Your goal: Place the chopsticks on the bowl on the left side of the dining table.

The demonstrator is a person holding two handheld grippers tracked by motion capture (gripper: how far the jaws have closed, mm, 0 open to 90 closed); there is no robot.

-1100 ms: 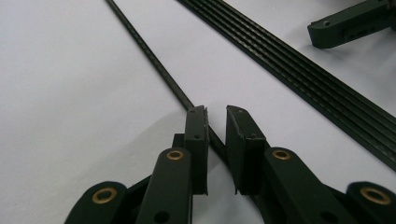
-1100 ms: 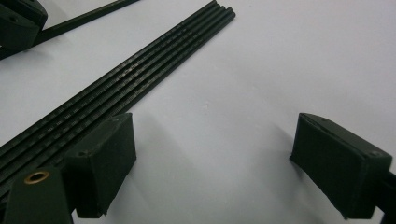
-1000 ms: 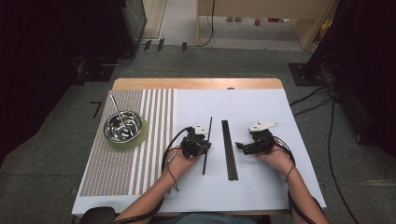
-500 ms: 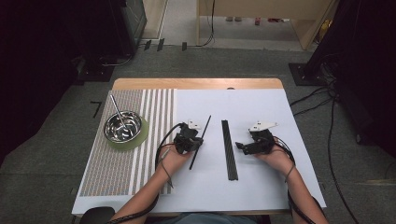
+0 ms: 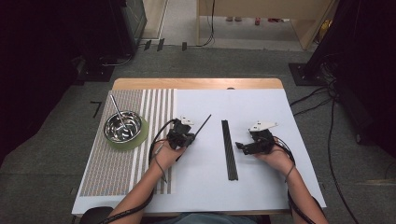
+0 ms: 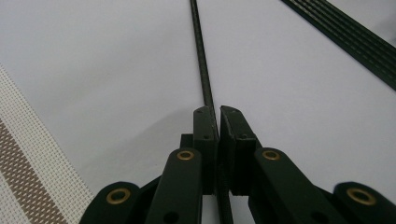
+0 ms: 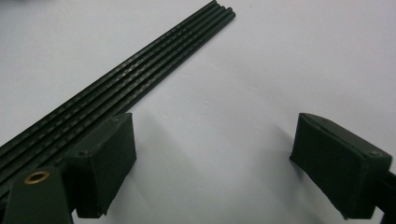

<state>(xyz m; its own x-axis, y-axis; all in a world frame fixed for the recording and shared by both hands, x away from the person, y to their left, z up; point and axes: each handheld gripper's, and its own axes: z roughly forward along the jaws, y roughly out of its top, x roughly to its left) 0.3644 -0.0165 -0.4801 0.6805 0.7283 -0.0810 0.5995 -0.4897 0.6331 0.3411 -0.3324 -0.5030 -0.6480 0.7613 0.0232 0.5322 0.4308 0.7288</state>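
My left gripper (image 5: 187,136) (image 6: 217,112) is shut on one thin black stick (image 5: 201,125) (image 6: 201,56), which runs slantwise through the jaws over the white sheet. A row of several like black sticks (image 5: 229,149) (image 6: 345,32) (image 7: 140,70) lies side by side at the middle of the table, to the right of the held stick. My right gripper (image 5: 241,146) (image 7: 215,140) stands open just right of that row, low over the sheet, with nothing between its jaws. Its left jaw sits next to the row's edge.
A steel bowl (image 5: 123,127) with a metal utensil (image 5: 116,108) in it stands on a green round mat on the striped placemat (image 5: 116,172) (image 6: 28,177) at the left. A white sheet (image 5: 261,186) covers the rest of the table. Cables lie on the floor at the right.
My left gripper has carried the single stick leftward, away from the row, and the stick now tilts more. The right gripper has stayed where it was, open.
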